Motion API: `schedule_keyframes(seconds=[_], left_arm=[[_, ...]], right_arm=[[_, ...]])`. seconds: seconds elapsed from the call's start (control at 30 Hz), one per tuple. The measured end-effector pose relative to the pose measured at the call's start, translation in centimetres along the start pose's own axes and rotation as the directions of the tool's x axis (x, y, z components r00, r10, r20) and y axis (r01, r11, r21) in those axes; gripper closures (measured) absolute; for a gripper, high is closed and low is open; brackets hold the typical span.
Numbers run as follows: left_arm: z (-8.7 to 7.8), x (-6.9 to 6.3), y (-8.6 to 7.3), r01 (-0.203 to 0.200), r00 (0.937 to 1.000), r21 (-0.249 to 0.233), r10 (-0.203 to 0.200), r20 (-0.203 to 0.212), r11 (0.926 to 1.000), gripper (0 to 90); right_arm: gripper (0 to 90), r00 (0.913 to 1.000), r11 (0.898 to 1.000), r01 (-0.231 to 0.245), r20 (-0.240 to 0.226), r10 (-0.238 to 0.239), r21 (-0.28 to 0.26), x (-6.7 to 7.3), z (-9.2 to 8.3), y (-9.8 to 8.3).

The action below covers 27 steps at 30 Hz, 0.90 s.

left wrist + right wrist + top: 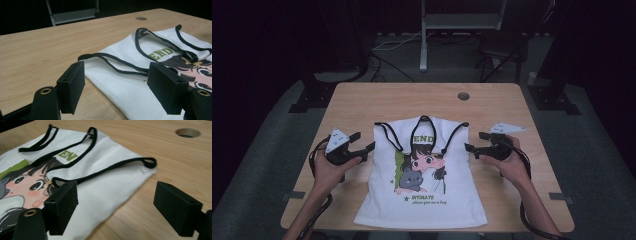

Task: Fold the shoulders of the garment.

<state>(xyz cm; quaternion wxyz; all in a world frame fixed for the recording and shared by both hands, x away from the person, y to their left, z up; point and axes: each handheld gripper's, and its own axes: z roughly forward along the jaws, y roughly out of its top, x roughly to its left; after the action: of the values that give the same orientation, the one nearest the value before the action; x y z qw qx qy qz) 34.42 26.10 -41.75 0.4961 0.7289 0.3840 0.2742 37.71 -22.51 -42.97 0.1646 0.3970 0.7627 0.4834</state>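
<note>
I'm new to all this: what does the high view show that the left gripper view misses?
High view alone: the person's forearms, the right hand-held gripper, and the cat print low on the white top. Left gripper view alone: a close look between the left hand-held gripper jaws, open and empty, at the top's black-trimmed corner. Both share the top, the wooden table and its round hole.

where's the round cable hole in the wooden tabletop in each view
High view: round cable hole near the far edge, right of centre.
Left gripper view: top centre, beyond the white black-trimmed printed top.
Right gripper view: top right corner.
Shared landmark: that top.
</note>
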Motion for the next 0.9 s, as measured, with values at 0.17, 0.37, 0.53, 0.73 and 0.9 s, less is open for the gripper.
schedule_keyframes(seconds=[0.17, 0.37, 0.53, 0.73, 0.9], left_arm=[[-0.6, 0.3, 0.1, 0.008, 1.0, -0.017, -0.008, -0.006, 0.9998, 30.2], [-1.1, 0.5, -0.1, 0.016, 0.9998, -0.03, -0.017, -0.015, 0.9994, 30.2], [-1.3, 0.5, -0.1, 0.017, 0.9997, -0.032, -0.017, -0.016, 0.9993, 30.2], [-1.1, 0.5, 0.0, 0.015, 0.9998, -0.034, -0.016, -0.015, 0.9993, 30.1], [-0.9, 0.5, 0.0, 0.011, 0.9998, -0.031, -0.012, -0.013, 0.9995, 30.1]], right_arm=[[14.5, 0.9984, 0.998, -0.05, 0.026, 0.051, -0.031, -0.5, -0.8, -0.5], [13.9, 0.9962, 0.996, -0.072, 0.045, 0.074, -0.046, -0.9, -1.4, -0.9], [13.9, 0.9955, 0.996, -0.077, 0.051, 0.08, -0.049, -1.0, -1.6, -1.0], [13.9, 0.9957, 0.996, -0.075, 0.052, 0.077, -0.045, -1.0, -1.6, -0.9], [13.9, 0.9959, 0.997, -0.073, 0.051, 0.075, -0.04, -1.0, -1.4, -0.9]])
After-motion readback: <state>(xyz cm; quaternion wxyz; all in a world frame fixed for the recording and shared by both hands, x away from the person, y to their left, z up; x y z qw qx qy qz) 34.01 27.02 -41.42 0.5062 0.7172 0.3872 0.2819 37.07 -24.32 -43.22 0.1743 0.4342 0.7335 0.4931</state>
